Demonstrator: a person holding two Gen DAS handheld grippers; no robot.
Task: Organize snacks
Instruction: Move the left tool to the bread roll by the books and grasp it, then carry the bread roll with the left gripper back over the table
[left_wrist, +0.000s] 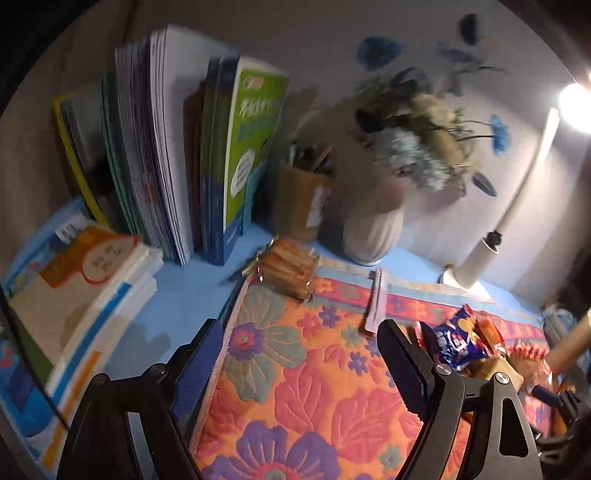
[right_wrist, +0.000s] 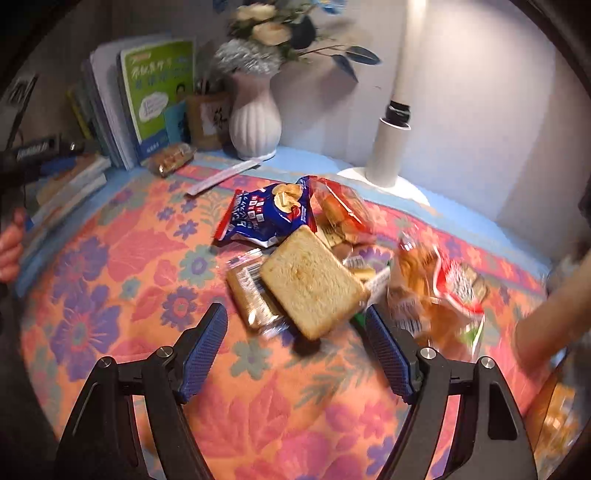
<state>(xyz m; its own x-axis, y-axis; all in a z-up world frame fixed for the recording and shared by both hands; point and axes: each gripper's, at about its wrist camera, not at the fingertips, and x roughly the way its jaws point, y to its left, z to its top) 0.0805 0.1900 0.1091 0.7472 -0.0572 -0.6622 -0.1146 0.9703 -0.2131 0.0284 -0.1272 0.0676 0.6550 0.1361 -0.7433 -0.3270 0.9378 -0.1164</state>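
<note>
My left tongs (left_wrist: 299, 354) stand spread over the orange, pink and purple flowered quilted mat (left_wrist: 295, 387), nothing between their blue pads. Beyond them a clear packet of brown biscuits (left_wrist: 290, 269) lies at the mat's far edge, near the upright row of books (left_wrist: 177, 147) and in front of the brown pen holder (left_wrist: 303, 199). A long pale pink strip (left_wrist: 375, 302) lies just to its right.

My right tongs (right_wrist: 295, 350) are spread too, empty, hovering just short of the snack heap. A square slice of toasted bread in clear wrap (right_wrist: 312, 280) lies nearest, resting partly on a flat tan wrapped biscuit pack (right_wrist: 251, 295). Behind them sits a blue crisp bag with red trim (right_wrist: 266, 214), touching a red-and-clear bag of small buns (right_wrist: 343, 210). To the right, blurred, is a clear bag of golden pastries with a red label (right_wrist: 439, 295). A white ribbed vase of flowers (right_wrist: 255, 122) and a white lamp post (right_wrist: 391, 147) stand at the back wall.
</note>
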